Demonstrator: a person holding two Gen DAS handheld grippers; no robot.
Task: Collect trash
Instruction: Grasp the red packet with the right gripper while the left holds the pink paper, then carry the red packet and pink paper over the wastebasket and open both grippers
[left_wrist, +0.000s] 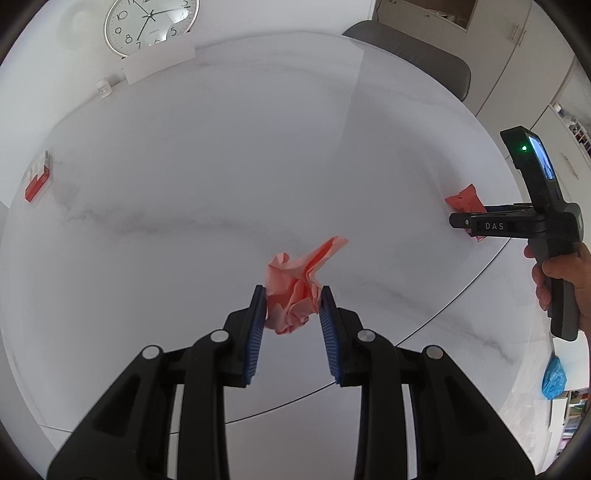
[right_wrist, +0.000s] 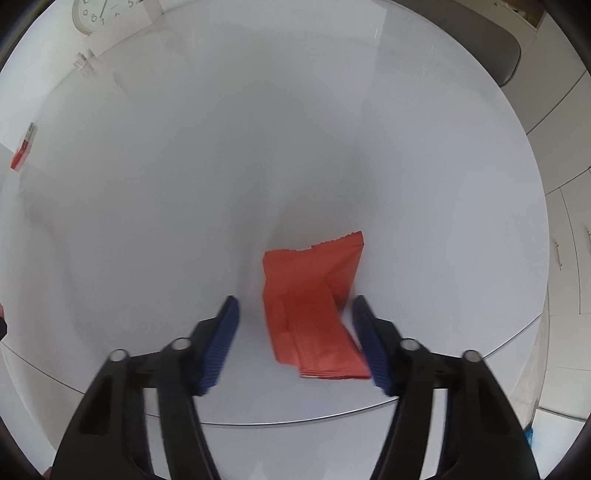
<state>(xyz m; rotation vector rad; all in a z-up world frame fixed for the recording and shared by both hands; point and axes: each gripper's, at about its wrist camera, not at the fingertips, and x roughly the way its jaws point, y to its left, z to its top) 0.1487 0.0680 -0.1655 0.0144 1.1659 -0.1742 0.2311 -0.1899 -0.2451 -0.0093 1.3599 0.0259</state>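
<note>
A crumpled pink paper (left_wrist: 314, 258) hangs above the white round table (left_wrist: 221, 166), and my left gripper (left_wrist: 293, 291) is shut on it, both blue pads pressing its sides. A flat red wrapper (right_wrist: 314, 295) lies on the table near its front edge. My right gripper (right_wrist: 295, 301) points down over it with a finger on either side. The left pad stands clear of the wrapper and the right pad is at its edge, so the jaws are open. In the left wrist view the right gripper (left_wrist: 469, 218), held by a hand (left_wrist: 565, 273), covers part of the red wrapper (left_wrist: 465, 197).
A red and white box (left_wrist: 37, 181) lies at the table's far left edge. A clock (left_wrist: 151, 26), a white card (left_wrist: 159, 62) and a small jar (left_wrist: 105, 86) stand at the back. A grey chair (left_wrist: 417, 62) is behind the table; something blue (left_wrist: 554, 376) is below the right edge.
</note>
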